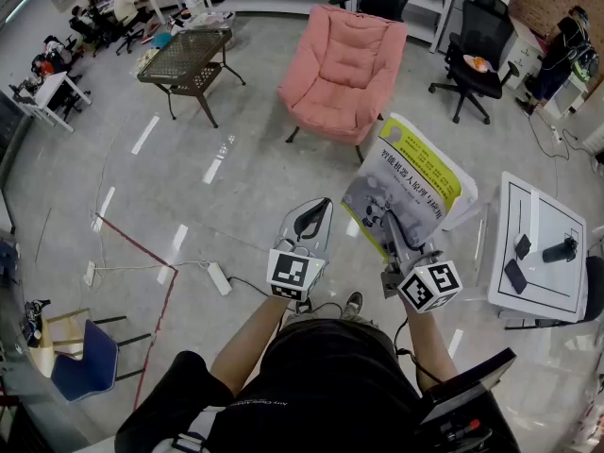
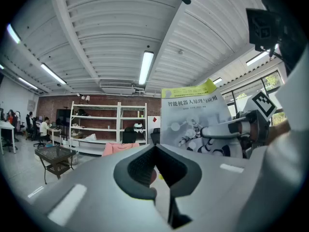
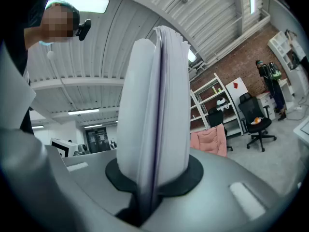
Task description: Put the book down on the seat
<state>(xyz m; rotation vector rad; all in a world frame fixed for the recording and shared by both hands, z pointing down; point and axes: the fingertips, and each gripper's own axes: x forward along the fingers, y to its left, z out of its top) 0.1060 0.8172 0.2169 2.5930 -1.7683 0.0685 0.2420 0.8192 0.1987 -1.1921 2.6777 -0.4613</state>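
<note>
A book with a grey and yellow-green cover stands upright in my right gripper, which is shut on its lower edge. In the right gripper view the book is seen edge-on, pages clamped between the jaws. From the left gripper view its cover shows at the right. My left gripper is shut on nothing, held beside the book at about the same height. The pink armchair stands on the floor ahead, its seat bare; it also shows small in the left gripper view and the right gripper view.
A dark mesh side table stands left of the armchair. Black office chairs are behind it at the right. A white table with small dark items is close on my right. A power strip and cables lie on the floor.
</note>
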